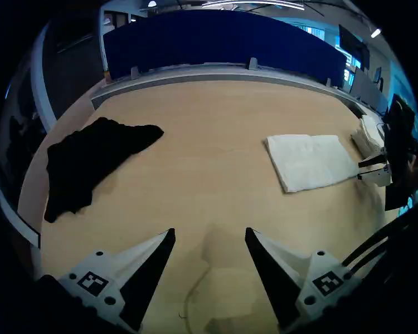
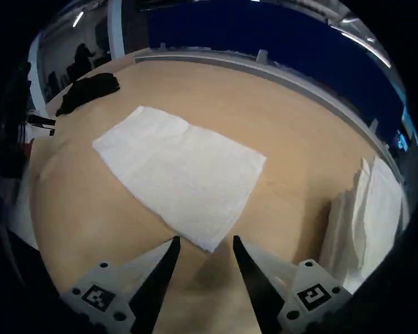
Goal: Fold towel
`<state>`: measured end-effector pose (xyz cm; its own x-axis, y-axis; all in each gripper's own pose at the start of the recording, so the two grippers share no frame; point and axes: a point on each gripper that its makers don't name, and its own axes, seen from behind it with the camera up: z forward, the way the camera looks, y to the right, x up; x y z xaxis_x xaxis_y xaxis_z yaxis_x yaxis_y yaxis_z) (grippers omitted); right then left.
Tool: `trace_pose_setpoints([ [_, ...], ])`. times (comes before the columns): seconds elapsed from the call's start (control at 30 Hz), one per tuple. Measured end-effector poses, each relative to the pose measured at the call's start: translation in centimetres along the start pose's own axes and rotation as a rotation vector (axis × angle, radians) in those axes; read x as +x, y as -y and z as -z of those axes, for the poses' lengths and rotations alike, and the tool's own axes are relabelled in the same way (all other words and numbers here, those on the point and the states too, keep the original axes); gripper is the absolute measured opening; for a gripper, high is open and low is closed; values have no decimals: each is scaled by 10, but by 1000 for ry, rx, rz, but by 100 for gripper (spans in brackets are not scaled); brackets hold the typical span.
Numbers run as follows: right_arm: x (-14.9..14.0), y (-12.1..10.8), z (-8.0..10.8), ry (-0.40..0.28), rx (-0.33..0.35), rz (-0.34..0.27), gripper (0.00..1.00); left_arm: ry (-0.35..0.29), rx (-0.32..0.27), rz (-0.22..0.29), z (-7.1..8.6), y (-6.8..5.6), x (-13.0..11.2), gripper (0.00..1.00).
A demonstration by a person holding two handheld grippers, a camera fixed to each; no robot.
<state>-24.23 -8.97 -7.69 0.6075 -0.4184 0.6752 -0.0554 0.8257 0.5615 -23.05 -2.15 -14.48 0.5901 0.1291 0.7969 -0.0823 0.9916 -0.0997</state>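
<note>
The white towel [image 2: 181, 178] lay flat on the table [image 2: 298, 128], its near corner just ahead of my right gripper [image 2: 206, 238], fingers apart and empty, lined up, I judged, to pinch that corner, while my left gripper [image 1: 210, 231], equally open and empty, hovered over bare wood well to the towel's left.

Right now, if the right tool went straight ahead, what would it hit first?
Probably the near corner of the white towel, flat on the table just beyond the open right tool.

No legible words, brands or numbers, just coded black-and-white square markers [image 1: 93, 282]
</note>
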Motion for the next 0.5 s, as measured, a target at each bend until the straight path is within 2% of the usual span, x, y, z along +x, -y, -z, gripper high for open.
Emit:
trace_pose_setpoints([
  [0.37, -7, 0, -4, 19, 7, 3, 32, -3, 4, 1, 2, 3, -1, 93],
  [0.5, -9, -2, -4, 23, 7, -1, 27, -4, 2, 3, 1, 2, -2, 93],
])
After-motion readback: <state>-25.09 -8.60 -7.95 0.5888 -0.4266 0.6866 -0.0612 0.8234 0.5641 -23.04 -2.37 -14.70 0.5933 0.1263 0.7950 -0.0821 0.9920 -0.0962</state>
